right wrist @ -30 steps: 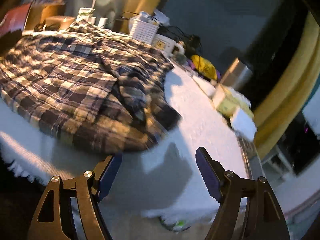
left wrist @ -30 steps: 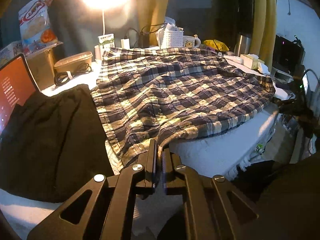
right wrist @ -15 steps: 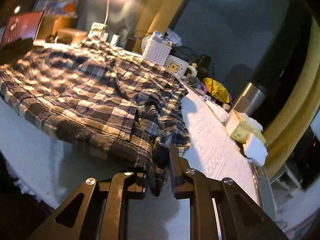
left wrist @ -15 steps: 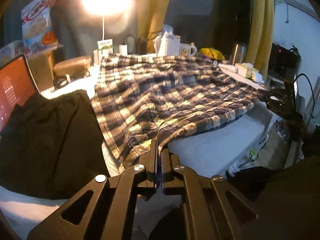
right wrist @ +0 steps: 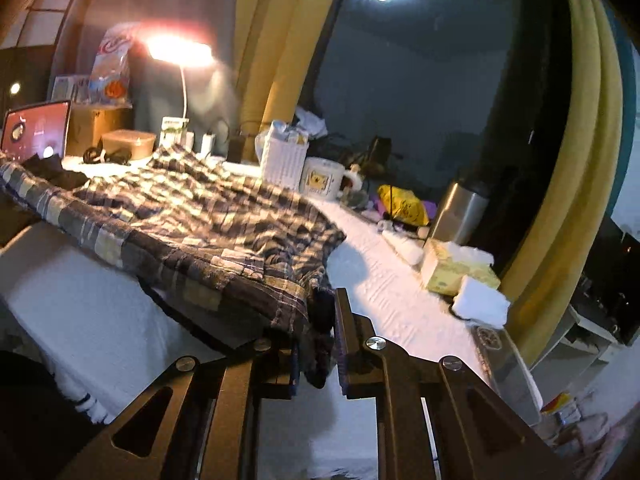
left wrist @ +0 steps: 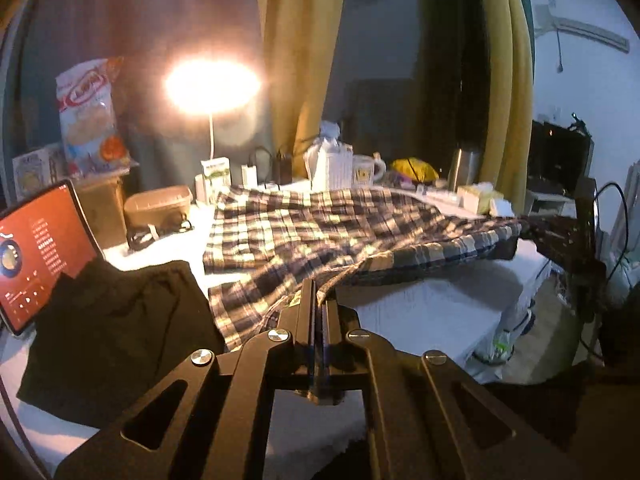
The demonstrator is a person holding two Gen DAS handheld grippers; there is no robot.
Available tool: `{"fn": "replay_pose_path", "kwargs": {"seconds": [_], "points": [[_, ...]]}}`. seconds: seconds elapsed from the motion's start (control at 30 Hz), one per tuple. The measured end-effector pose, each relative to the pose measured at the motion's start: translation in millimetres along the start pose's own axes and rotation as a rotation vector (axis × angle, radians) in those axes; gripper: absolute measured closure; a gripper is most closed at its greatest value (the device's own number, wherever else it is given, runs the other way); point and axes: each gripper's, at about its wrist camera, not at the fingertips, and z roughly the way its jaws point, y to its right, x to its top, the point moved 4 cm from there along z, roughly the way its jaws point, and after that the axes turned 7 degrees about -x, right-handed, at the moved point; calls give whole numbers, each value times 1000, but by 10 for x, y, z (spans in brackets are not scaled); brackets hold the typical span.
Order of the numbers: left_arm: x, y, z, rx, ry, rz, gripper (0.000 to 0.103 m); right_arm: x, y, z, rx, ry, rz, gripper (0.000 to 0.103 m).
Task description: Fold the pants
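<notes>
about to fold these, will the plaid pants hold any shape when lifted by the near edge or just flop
Probably floppy: the plaid pants sag between the left gripper and the right gripper, each shut on a corner. They look light, since the raised near edge hangs clear of the white table cover. The wrinkled cloth likely won't slip from the pinch.

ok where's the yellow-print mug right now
In the right wrist view the mug stands at the table's far edge, just right of the white basket, behind the plaid pants.

Left gripper [left wrist: 318, 300] black, angular finger arms with long cut-out slots, round silver screws at the joints, right gripper [right wrist: 316, 320] the same build, dark blue pads inside jaws
</notes>
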Motion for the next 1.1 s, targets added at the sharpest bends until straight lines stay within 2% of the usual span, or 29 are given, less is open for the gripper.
{"fn": "replay_pose_path", "kwargs": {"seconds": [0.4, 0.7, 1.1], "points": [[476, -126, 83, 24, 82, 27, 102, 247, 101, -2, 5, 60, 71, 89], [851, -238, 261, 35, 121, 51, 102, 551, 187, 244, -4, 98, 105, 89], [1238, -408, 556, 66, 131, 94, 102, 939, 235, 600, 5, 119, 106, 89]]}}
